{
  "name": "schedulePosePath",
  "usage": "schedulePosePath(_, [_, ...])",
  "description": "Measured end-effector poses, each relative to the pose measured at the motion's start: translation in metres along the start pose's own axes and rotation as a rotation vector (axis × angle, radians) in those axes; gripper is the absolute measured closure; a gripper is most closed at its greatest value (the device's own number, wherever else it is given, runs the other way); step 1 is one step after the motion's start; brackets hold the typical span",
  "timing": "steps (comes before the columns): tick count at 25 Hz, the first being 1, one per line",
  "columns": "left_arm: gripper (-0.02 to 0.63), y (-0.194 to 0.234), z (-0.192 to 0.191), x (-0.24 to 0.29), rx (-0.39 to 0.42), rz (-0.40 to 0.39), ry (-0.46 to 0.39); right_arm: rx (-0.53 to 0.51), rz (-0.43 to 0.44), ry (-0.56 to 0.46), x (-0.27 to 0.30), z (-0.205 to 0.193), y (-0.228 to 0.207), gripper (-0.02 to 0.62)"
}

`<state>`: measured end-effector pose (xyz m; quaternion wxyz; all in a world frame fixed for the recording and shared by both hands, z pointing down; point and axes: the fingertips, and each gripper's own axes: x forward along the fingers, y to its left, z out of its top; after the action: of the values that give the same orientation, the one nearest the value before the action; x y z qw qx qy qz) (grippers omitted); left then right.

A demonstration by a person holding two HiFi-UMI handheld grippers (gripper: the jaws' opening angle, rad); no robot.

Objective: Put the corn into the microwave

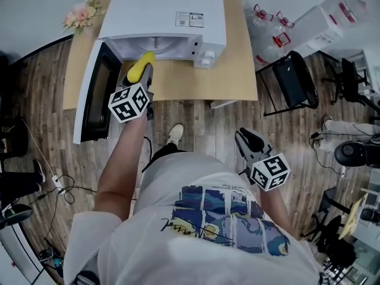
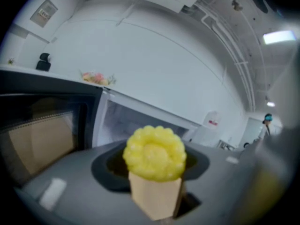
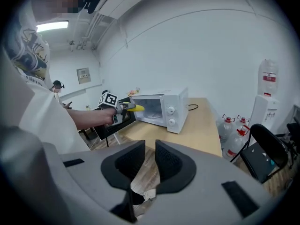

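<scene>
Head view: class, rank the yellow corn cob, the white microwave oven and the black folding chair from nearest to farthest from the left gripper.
1. yellow corn cob: clamped in the left gripper, at the oven's open mouth.
2. white microwave oven: just ahead on the wooden table, door swung open.
3. black folding chair: far off to the right, on the floor past the table's end.

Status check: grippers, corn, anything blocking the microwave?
Left gripper shut on corn, at microwave mouth. Right gripper open, empty. Door wide open, nothing seen blocking.
</scene>
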<state>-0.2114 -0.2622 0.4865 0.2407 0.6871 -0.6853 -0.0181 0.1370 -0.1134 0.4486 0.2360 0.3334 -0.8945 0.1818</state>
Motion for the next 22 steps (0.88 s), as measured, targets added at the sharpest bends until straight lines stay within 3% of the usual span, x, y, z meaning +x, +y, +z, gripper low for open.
schedulePosePath(11, [0.356, 0.043, -0.002, 0.091, 0.045, 0.049, 0.058, 0.052, -0.115, 0.02, 0.017, 0.017, -0.025, 0.537])
schedulePosePath(22, [0.356, 0.065, -0.009, 0.149, 0.12, 0.075, 0.114, 0.108, -0.207, 0.013, 0.023, 0.022, -0.034, 0.538])
